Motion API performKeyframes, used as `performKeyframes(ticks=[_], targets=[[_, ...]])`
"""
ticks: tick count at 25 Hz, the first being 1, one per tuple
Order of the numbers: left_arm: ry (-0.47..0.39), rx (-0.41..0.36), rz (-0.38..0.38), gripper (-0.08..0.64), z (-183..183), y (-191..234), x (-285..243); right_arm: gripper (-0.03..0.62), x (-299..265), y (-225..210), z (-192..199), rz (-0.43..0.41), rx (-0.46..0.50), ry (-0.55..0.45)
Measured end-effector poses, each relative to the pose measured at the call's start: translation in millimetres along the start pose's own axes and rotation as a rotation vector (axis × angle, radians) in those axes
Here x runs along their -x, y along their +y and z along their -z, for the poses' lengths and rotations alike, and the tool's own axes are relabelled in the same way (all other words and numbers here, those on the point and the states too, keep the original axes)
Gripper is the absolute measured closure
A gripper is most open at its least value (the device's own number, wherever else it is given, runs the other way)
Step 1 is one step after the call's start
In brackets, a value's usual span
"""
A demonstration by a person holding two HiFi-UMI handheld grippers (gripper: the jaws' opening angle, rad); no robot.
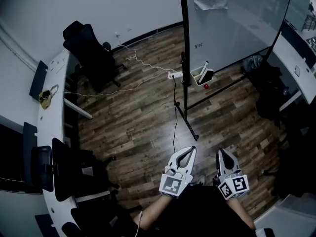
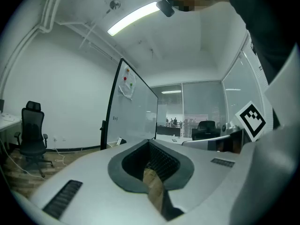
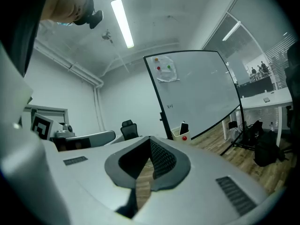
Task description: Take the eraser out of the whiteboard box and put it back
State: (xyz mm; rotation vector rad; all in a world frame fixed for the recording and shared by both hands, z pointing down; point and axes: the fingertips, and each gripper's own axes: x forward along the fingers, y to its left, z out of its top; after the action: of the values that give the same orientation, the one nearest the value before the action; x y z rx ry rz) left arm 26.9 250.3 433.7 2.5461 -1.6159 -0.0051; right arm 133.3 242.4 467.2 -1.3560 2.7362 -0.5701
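Note:
A small white box hangs at the foot of the whiteboard, far ahead of me across the wooden floor. A dark eraser with a pale end sticks up out of it, and a red dot shows just below. In the right gripper view the box with the dark eraser is small and distant. My left gripper and right gripper are held close to my body, side by side, both pointing toward the board. Both are shut with nothing between their pads.
A black office chair stands at the back left by a curved white desk. A power strip with cables lies near the whiteboard stand's foot. Dark bags sit under a desk at the right.

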Motion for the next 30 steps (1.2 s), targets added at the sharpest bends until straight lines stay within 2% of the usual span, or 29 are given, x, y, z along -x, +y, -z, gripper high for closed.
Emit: performKeyframes(ticks=[10,17,21,23,30], targets=[[0.01,0.003,0.001,0.554,3,27,13,0.584,-9,8,3,0.061,-0.021,-0.012],[0.03,-0.012,0.063,0.554,12,48,13,0.584,-21,8,8,0.122,-0.016,-0.022],[0.028,0.01,0.071,0.554,12,55,6,0.584,-29,0,3,0.158,-0.027,-0.022],[0.047,-0.006,0.079,0.554,14,58,-1,0.584,-36,-6,2,0.166,-0.03,-0.021],[0.017,0.037,0.054,0.554,5,73,-42,0.584,-73,-35,-8,0.152,-0.039,-0.029]])
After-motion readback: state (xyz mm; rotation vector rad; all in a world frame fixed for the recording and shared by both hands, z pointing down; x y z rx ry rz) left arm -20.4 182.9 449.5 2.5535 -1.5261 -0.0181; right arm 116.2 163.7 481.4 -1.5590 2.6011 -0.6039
